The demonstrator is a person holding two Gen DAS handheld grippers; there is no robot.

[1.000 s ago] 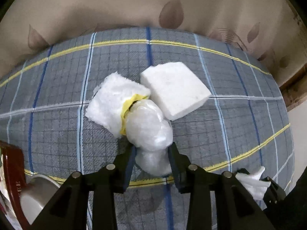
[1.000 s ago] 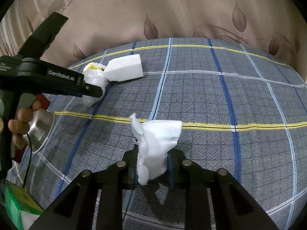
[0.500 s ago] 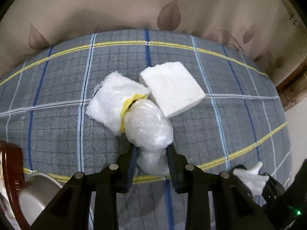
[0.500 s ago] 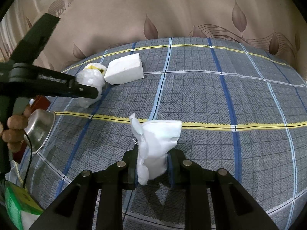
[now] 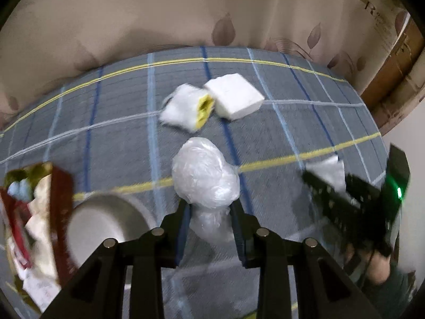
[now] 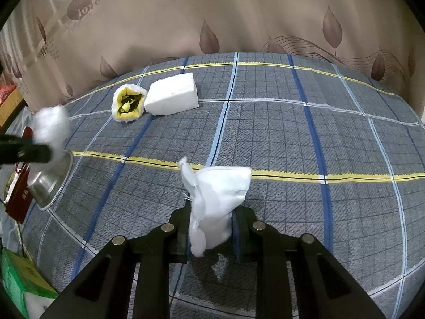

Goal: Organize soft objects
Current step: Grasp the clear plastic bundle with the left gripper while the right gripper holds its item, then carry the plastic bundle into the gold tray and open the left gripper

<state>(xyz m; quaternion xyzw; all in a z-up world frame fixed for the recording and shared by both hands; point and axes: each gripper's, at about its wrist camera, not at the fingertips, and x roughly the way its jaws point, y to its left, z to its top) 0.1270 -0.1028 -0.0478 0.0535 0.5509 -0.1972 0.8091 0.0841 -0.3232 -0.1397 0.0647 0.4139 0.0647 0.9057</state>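
My left gripper (image 5: pixel 211 212) is shut on a crumpled clear plastic bag bundle (image 5: pixel 204 178), held above the plaid cloth (image 5: pixel 292 122). Beyond it lie a white fluffy pouch with a yellow lining (image 5: pixel 186 109) and a white foam block (image 5: pixel 233 98), touching each other. My right gripper (image 6: pixel 211 228) is shut on a white cloth pouch (image 6: pixel 217 199) just over the cloth. In the right wrist view the left gripper (image 6: pixel 46 148) shows blurred at the left edge with the plastic bundle (image 6: pixel 50 127) above a steel bowl (image 6: pixel 50 178). The fluffy pouch (image 6: pixel 128 103) and foam block (image 6: pixel 172 95) sit far left.
A steel bowl (image 5: pixel 106 220) and a red box (image 5: pixel 34 212) stand at the cloth's near-left edge. A green box (image 6: pixel 18 281) sits lower left. A leaf-patterned curtain (image 6: pixel 212 13) hangs behind the surface. A hand (image 5: pixel 379 268) holds the right gripper's handle.
The left gripper has closed on the plastic bundle, lifted it off the fluffy pouch and carried it back toward the steel bowl. The right gripper and its cloth pouch have stayed put.
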